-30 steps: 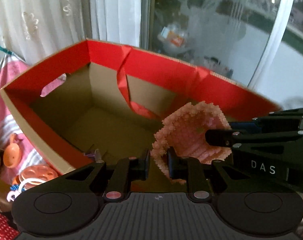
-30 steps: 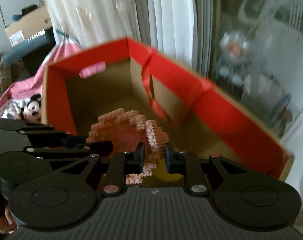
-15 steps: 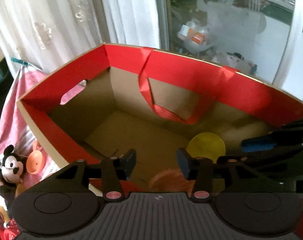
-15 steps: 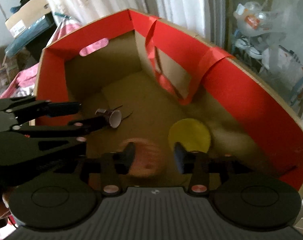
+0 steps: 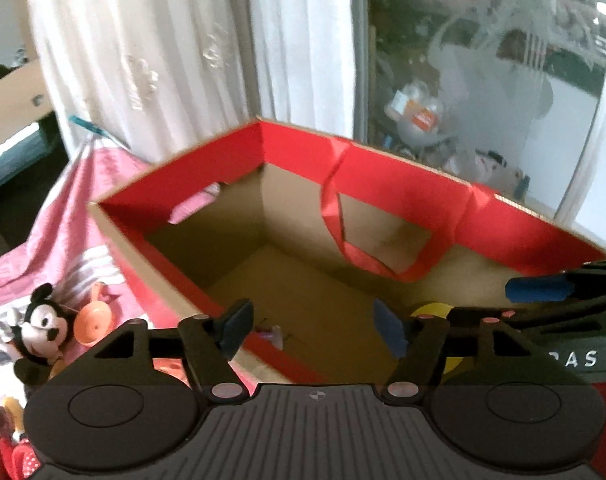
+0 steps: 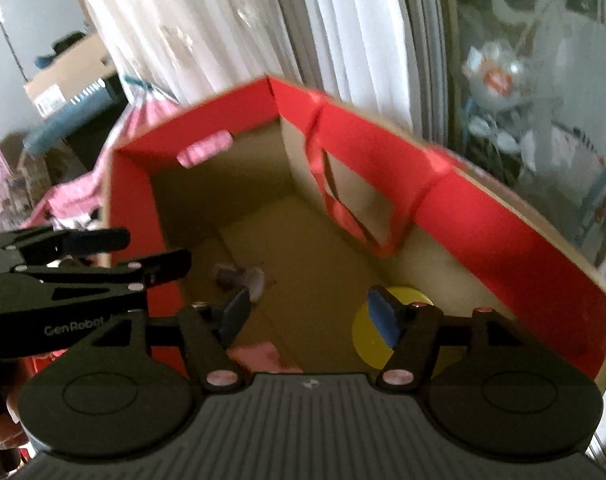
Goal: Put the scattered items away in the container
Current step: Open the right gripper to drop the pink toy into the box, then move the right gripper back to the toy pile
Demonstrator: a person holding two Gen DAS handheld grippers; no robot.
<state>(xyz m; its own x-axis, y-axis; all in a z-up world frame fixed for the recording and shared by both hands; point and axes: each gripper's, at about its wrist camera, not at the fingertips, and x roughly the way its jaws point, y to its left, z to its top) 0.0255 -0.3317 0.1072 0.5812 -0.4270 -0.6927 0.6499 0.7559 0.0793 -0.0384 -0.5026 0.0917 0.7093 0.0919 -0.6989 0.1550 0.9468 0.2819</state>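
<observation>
The container is a cardboard box with a red rim (image 5: 383, 164) (image 6: 383, 148) and a red ribbon handle hanging inside. On its floor lie a yellow disc (image 6: 363, 332) (image 5: 429, 310), a small purple-white item (image 6: 243, 276) (image 5: 273, 334) and the pink knobbly piece (image 6: 259, 356), partly hidden by my right gripper's body. My left gripper (image 5: 309, 326) is open and empty above the box's near edge. My right gripper (image 6: 309, 312) is open and empty above the box. Each gripper shows in the other's view, the right one (image 5: 539, 290) and the left one (image 6: 103, 252).
A Mickey Mouse plush (image 5: 43, 328), an orange cup (image 5: 93, 322) and red toys (image 5: 11, 452) lie on a pink cloth (image 5: 75, 216) left of the box. White curtains (image 5: 143, 60) and a glass door (image 5: 483, 80) stand behind it.
Both grippers held the pink knobbly piece a second ago, then opened and dropped it into the box. Both have since pulled back and up, jaws wider.
</observation>
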